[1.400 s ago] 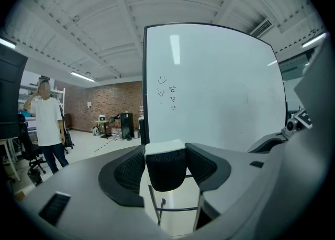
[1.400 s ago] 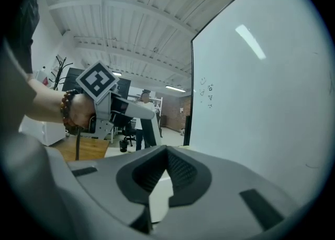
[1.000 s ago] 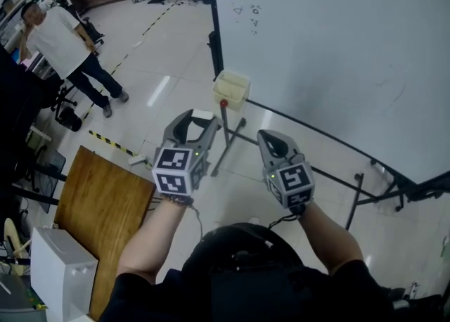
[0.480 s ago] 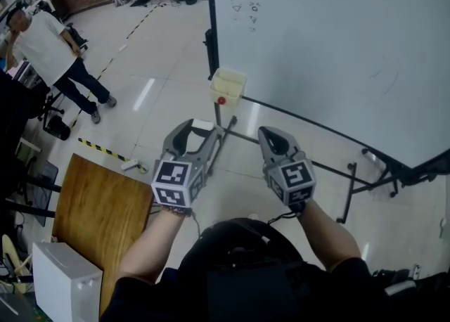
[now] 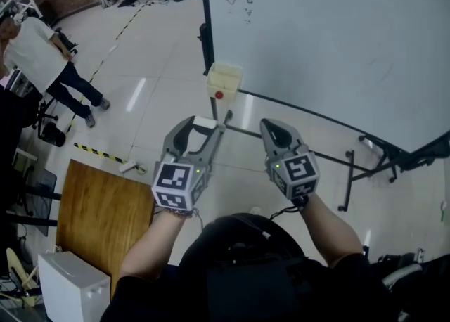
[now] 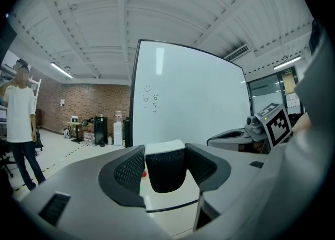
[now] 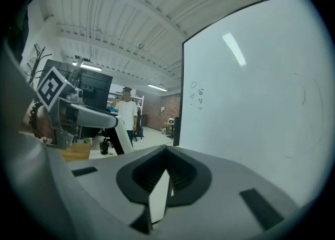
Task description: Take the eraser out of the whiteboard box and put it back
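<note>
Left gripper view tells most of it: the left gripper (image 6: 165, 156) is clamped on the whiteboard eraser, a block with a white top and black felt body (image 6: 166, 173), which sits squarely between the two dark ribbed pads. So the "take it out" half looks done. The eraser is out of the box and in the air, not resting on anything.

In the head view the small pale cream plastic whiteboard box (image 5: 223, 76) hangs at the bottom left corner of the big white whiteboard (image 5: 337, 39), with a little red round thing (image 5: 219, 94) just under it. From the left gripper's tips the box is at roughly 12 to 1 o'clock, near but clearly apart, with open floor showing between them.

The right gripper (image 7: 167, 155) has its jaws pressed together with nothing in them. It hangs at about 3 o'clock of the left one and, by my read, isn't involved.

What's left, I'd say: carry the eraser over the box's open top, lower it in and let go. Can't see inside the box from here.
</note>
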`<state>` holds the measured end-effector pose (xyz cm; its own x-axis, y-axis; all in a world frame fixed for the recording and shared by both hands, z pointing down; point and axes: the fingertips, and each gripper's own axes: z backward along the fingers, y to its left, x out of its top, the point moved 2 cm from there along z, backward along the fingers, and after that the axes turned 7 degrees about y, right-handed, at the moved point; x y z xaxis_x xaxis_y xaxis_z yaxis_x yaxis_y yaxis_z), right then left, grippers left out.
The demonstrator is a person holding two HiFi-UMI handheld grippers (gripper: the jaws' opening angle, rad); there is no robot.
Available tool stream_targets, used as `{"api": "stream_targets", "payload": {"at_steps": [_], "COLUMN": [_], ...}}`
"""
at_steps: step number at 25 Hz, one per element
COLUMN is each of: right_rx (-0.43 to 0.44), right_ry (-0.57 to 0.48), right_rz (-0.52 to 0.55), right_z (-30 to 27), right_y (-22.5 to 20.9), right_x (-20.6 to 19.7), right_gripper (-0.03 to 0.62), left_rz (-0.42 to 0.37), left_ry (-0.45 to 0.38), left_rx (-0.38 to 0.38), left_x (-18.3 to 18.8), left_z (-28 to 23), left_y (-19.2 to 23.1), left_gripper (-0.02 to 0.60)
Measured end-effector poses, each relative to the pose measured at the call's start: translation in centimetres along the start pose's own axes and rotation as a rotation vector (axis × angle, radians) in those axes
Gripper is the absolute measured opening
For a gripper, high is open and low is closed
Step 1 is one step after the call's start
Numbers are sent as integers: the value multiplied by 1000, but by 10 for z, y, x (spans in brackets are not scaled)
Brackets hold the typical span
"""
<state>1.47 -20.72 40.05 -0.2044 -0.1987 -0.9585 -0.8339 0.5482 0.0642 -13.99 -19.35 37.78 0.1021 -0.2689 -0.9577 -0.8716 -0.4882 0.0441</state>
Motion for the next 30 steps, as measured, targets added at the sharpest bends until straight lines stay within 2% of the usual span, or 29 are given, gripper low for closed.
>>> {"api": "stream_targets", "payload": {"at_steps": [9, 20, 30], "right_rx": [-52, -22, 4], "right_ry": [15, 3, 11], "right_rz": [0, 11, -1], "right_z": [11, 22, 29], "right_y": [11, -5, -10], "right_x": [-3, -3, -10], "right_gripper": [18, 18, 18], "left_rz": [-22, -21, -23], "left_ry": [-32, -36, -37], "left_rx": [-29, 30, 53], "left_x": [3, 7, 3], "left_z": [12, 14, 14], "left_y": [4, -6, -21], "left_gripper": [239, 239, 239]}}
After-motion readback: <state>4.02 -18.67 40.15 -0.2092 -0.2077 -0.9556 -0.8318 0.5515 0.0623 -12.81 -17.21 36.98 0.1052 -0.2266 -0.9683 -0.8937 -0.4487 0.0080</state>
